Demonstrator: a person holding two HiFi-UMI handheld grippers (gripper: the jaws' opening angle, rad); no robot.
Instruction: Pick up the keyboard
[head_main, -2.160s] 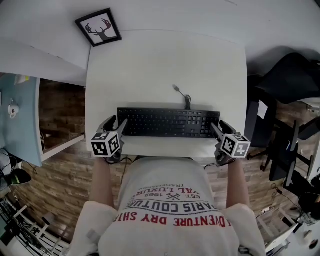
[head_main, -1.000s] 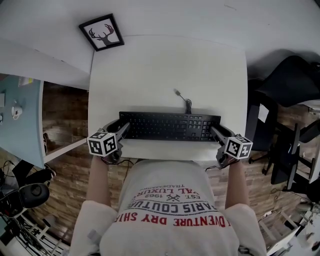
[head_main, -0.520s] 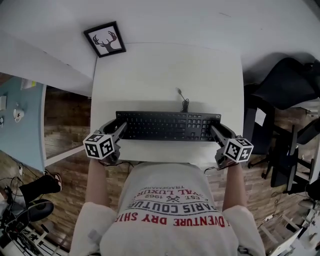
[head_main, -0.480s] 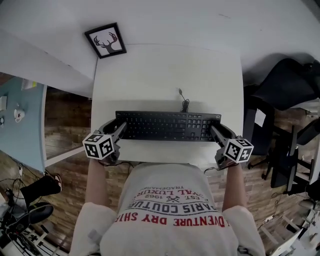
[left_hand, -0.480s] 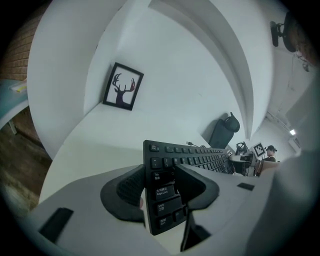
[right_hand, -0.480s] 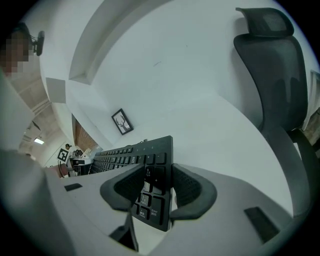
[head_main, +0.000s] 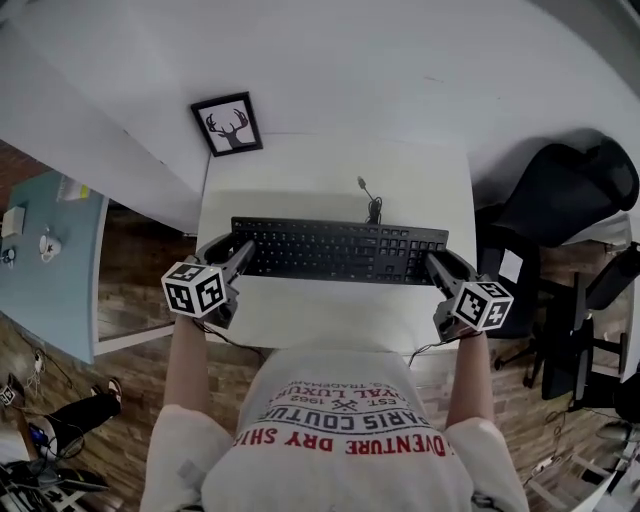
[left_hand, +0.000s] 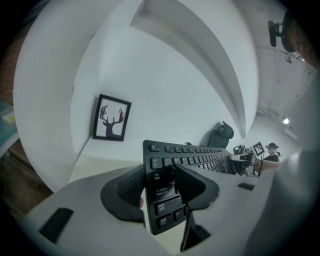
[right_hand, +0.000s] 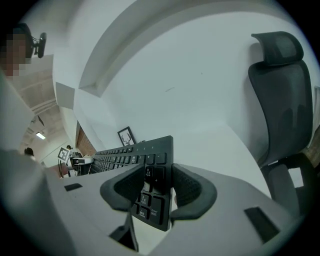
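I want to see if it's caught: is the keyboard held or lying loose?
Held. The left gripper pinches the keyboard at its left end and the right gripper at its right end, pads pressed on both faces.

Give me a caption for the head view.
Left claw and right claw each clamp one end of a long black keyboard over a white table.

right gripper clamped on the keyboard's end
the right gripper (right_hand: 159, 192) has its two dark ribbed pads pressed on either face of the near end of the black keyboard (right_hand: 125, 154), which runs away to the far left. the white table (right_hand: 220, 150) shows beyond it, a framed picture (right_hand: 126, 135) stands by the far wall, and a dark office chair (right_hand: 277, 90) stands to the right.
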